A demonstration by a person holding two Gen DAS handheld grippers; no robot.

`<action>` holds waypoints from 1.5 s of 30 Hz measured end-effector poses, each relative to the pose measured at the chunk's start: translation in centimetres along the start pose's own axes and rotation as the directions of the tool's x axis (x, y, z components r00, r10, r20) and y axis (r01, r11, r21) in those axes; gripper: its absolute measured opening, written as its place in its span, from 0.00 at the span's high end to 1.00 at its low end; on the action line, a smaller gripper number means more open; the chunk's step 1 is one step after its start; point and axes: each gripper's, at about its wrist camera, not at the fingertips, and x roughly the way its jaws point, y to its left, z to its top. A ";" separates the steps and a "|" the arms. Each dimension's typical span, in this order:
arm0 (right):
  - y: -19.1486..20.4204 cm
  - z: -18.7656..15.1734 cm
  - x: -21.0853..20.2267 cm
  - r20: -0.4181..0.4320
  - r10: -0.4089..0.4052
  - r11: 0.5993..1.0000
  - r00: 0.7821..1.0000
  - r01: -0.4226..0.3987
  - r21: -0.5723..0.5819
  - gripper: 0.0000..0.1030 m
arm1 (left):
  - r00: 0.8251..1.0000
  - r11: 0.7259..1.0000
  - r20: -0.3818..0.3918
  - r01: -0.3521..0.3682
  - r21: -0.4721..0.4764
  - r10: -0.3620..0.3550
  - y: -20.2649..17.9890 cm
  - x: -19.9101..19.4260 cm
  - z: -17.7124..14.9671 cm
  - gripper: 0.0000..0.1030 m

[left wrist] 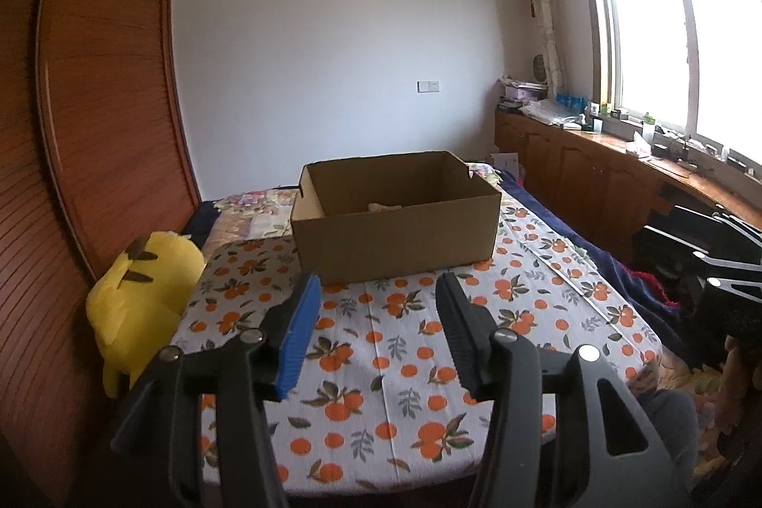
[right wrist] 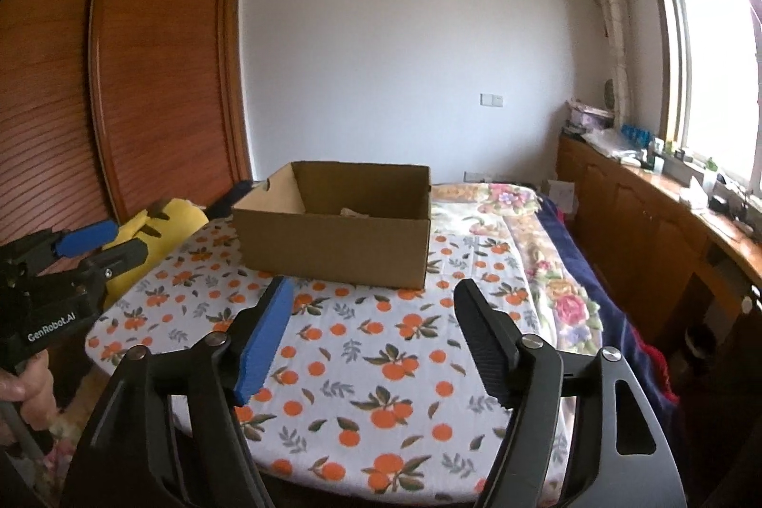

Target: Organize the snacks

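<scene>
step: between placements, we judge | left gripper (left wrist: 376, 332) and right gripper (right wrist: 374, 336) fingers spread, holding nothing | cardboard box (left wrist: 395, 241) at desk (left wrist: 524, 308) far edge | next: find a snack, none visible outside box

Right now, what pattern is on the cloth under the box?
White tablecloth printed with oranges and leaves; clearest in the right wrist view.

Near cloth: the orange-print cloth (left wrist: 405, 346) lies bare between both tools and the cardboard box (left wrist: 395, 217).
Box: open on top, standing mid-cloth.
Left edge: yellow plush toy (left wrist: 143, 303) against the wooden wardrobe (left wrist: 100, 89).
Right side: wooden cabinets (right wrist: 633, 217) beyond the bed's blanket (right wrist: 533, 251).
</scene>
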 end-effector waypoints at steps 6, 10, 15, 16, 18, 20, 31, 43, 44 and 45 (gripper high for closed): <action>-0.4 -1.0 -1.7 0.037 -0.019 0.999 0.999 0.017 0.038 0.13 | 0.999 0.999 0.026 -0.042 -0.008 0.042 0.1 -1.5 -1.5 0.34; -0.6 -1.3 -1.9 0.042 -0.035 0.999 0.999 0.033 0.043 0.08 | 0.998 0.998 0.018 -0.060 -0.024 0.060 0.4 -1.5 -1.8 0.33; -0.7 -1.7 -2.0 0.048 -0.047 0.998 0.998 0.044 0.044 0.00 | 0.997 0.996 0.023 -0.070 -0.054 0.072 0.9 -1.6 -2.3 0.16; -0.7 -1.8 -1.9 0.045 -0.047 0.998 0.998 0.045 0.043 0.00 | 0.997 0.996 0.023 -0.069 -0.057 0.071 0.9 -1.6 -2.3 0.13; -0.5 -2.0 -1.8 0.033 -0.045 0.998 0.998 0.044 0.039 0.00 | 0.997 0.995 0.022 -0.075 -0.058 0.076 1.0 -1.6 -2.5 0.10; -0.4 -2.2 -1.6 0.027 -0.047 0.998 0.999 0.046 0.037 0.00 | 0.996 0.995 0.027 -0.083 -0.061 0.085 1.1 -1.7 -2.6 0.06; -0.2 -2.6 -1.7 0.022 -0.053 0.998 0.998 0.053 0.033 0.00 | 0.995 0.994 0.028 -0.094 -0.052 0.096 0.9 -1.7 -2.8 0.00; -0.2 -2.6 -1.7 0.023 -0.056 0.998 0.998 0.055 0.035 0.00 | 0.995 0.994 0.032 -0.094 -0.051 0.095 0.8 -1.7 -2.8 0.00; -0.2 -2.6 -1.7 0.023 -0.055 0.998 0.998 0.055 0.034 0.00 | 0.995 0.994 0.033 -0.095 -0.051 0.097 0.9 -1.7 -2.8 0.00; -0.2 -2.6 -1.7 0.022 -0.055 0.998 0.998 0.054 0.033 0.00 | 0.995 0.994 0.034 -0.096 -0.051 0.098 0.9 -1.7 -2.8 0.00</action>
